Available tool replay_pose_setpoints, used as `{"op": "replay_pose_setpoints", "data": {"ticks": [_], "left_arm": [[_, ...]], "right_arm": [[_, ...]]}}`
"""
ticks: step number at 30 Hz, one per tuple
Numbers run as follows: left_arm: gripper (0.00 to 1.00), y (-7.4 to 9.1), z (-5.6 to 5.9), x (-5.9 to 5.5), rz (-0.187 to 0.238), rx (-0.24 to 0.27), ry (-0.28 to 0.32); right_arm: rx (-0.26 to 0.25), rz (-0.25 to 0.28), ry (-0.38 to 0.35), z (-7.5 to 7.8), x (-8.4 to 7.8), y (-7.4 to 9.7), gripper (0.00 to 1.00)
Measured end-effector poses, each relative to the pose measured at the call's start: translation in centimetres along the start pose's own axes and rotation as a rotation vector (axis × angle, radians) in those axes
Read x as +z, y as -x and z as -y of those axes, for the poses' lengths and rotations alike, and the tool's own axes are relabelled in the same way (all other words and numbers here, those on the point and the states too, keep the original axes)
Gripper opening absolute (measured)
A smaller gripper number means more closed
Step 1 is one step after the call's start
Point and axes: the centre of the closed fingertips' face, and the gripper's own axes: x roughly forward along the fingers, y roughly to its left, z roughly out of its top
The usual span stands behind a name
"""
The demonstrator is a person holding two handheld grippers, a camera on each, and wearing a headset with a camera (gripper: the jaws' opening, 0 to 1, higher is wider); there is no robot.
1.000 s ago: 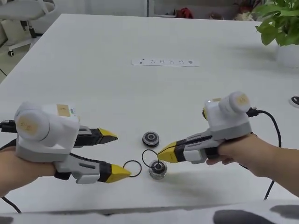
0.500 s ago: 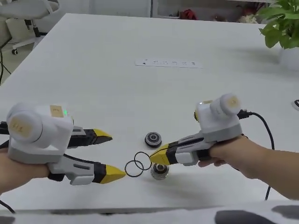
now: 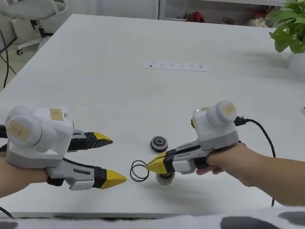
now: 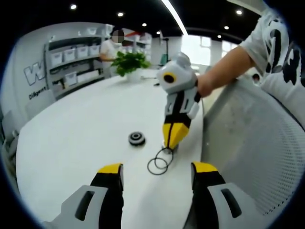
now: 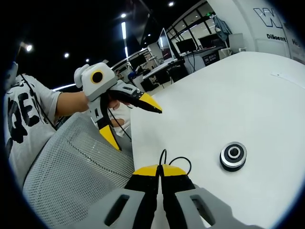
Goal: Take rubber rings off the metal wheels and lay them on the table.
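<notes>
Two thin black rubber rings [image 3: 138,170] overlap on the white table [image 3: 143,95]. My right gripper [image 3: 151,164] is shut, and its yellow tips pinch the nearer ring [image 5: 174,160], held low over the table. Just under that gripper sits a bare metal wheel [image 3: 165,178], partly hidden. A second wheel [image 3: 159,143] with a black ring around it lies a little farther back; it shows as wheel [image 5: 233,156] and wheel [image 4: 137,138] in the gripper views. My left gripper [image 3: 113,159] stands open left of the rings [image 4: 159,163], holding nothing.
A white power strip [image 3: 176,66] lies mid-table. A potted plant [image 3: 290,28] stands at the far right, an office chair [image 3: 28,14] beyond the far left corner. The right gripper's black cable [image 3: 264,136] trails right. The table's near edge runs just below both grippers.
My right gripper has moved left, off the bare wheel, with a rubber ring in its tips; that ring now overlaps the one lying on the table. The left gripper has barely moved.
</notes>
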Motion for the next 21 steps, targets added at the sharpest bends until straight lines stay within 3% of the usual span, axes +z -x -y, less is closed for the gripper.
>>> {"op": "replay_pose_setpoints", "data": {"ticks": [21], "left_arm": [[0.58,0.0,0.0,-0.4,-0.009,0.0,0.006]], "right_arm": [[-0.003,-0.015,-0.024,0.5,-0.7,-1.2,0.0]]}}
